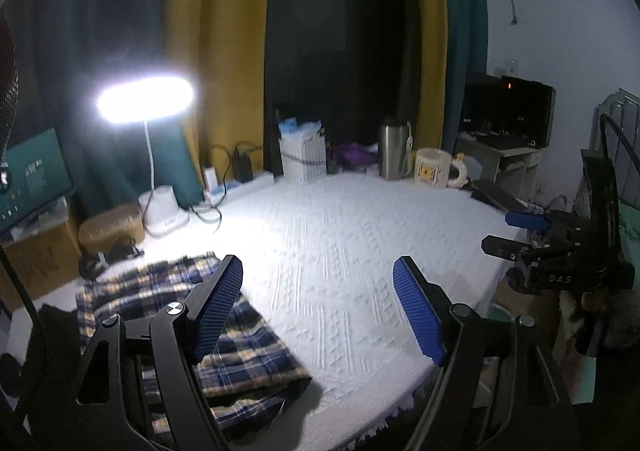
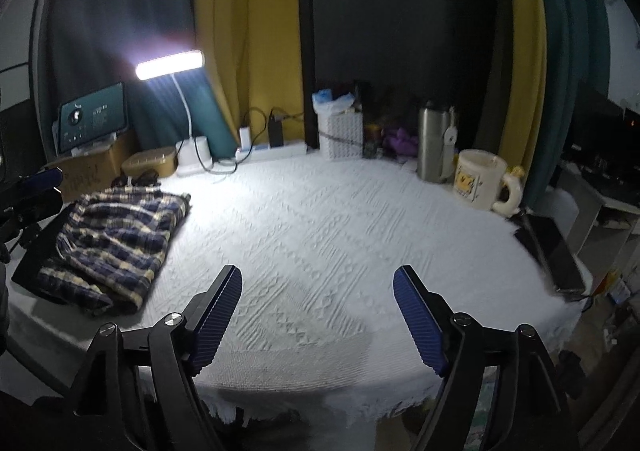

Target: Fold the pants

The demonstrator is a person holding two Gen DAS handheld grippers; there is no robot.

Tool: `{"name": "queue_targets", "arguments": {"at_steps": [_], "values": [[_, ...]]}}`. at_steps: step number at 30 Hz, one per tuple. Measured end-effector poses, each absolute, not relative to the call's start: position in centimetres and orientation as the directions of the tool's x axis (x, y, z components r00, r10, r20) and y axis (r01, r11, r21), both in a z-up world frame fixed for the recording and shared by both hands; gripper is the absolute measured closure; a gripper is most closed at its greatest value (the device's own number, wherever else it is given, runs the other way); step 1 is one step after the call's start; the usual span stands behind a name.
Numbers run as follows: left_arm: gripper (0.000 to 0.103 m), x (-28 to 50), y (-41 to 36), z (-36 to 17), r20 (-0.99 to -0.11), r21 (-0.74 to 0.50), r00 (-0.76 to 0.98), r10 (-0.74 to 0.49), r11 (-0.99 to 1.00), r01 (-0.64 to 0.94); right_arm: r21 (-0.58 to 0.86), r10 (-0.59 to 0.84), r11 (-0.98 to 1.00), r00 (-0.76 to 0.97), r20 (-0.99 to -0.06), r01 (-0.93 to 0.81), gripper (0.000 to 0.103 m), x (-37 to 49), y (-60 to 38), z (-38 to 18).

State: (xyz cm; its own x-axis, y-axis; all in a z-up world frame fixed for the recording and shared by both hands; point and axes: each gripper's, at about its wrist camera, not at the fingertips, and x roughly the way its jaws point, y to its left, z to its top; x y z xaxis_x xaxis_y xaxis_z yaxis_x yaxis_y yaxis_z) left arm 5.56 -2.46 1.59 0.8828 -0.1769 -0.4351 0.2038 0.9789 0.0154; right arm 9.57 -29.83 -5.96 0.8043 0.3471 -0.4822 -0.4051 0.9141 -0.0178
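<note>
**Plaid pants lie bunched at the bench's left edge**

The plaid pants point(image 2: 112, 243) sit crumpled on the white textured cloth point(image 2: 320, 235), well left of the right gripper point(image 2: 318, 317), whose fingers stand wide and empty. The left gripper point(image 1: 318, 311), fingers also wide, hovers directly over them and is nearer. Their long axis seems to run near-to-far, though motion blur muddies the outline.

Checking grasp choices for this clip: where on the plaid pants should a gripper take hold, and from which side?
Probably the near right corner of the plaid pants, approached from the bare white tablecloth on their right. The bundle lies crumpled at the table's left edge, and that corner's layered edge sits raised and exposed. The left gripper, open beside it, is closest; the right gripper is open over bare cloth.
</note>
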Motion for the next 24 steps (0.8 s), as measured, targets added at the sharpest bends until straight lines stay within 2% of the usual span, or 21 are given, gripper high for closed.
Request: {"name": "queue_targets", "arguments": {"at_steps": [6,14,17,21,24], "values": [[0.024,4.2,-2.7,3.9,-0.358,0.024,0.918,-0.173,0.981,0.194,-0.036,0.346,0.917,0.836,-0.426,-0.398,0.022,7.8,-30.5,-3.3],[0.021,2.6,-2.9,6.4,-0.301,0.046,0.939,-0.169,0.981,0.191,-0.071,0.350,0.915,0.867,-0.355,-0.398,0.021,5.5,-30.9,0.2],[0.015,1.6,-3.0,7.3,-0.259,0.057,0.953,-0.158,0.982,0.178,-0.068,0.350,0.917,0.875,-0.334,-0.393,0.021,4.6,-30.9,1.4],[0.013,0.5,-3.0,8.1,-0.207,0.107,0.973,-0.097,0.987,0.121,-0.073,0.352,0.918,0.887,-0.299,-0.389,0.011,3.3,-30.6,3.0],[0.010,0.1,-2.3,8.6,-0.198,0.104,0.979,-0.048,0.992,0.069,-0.087,0.350,0.918,0.894,-0.280,-0.387,0.010,2.6,-30.2,3.9]]}}
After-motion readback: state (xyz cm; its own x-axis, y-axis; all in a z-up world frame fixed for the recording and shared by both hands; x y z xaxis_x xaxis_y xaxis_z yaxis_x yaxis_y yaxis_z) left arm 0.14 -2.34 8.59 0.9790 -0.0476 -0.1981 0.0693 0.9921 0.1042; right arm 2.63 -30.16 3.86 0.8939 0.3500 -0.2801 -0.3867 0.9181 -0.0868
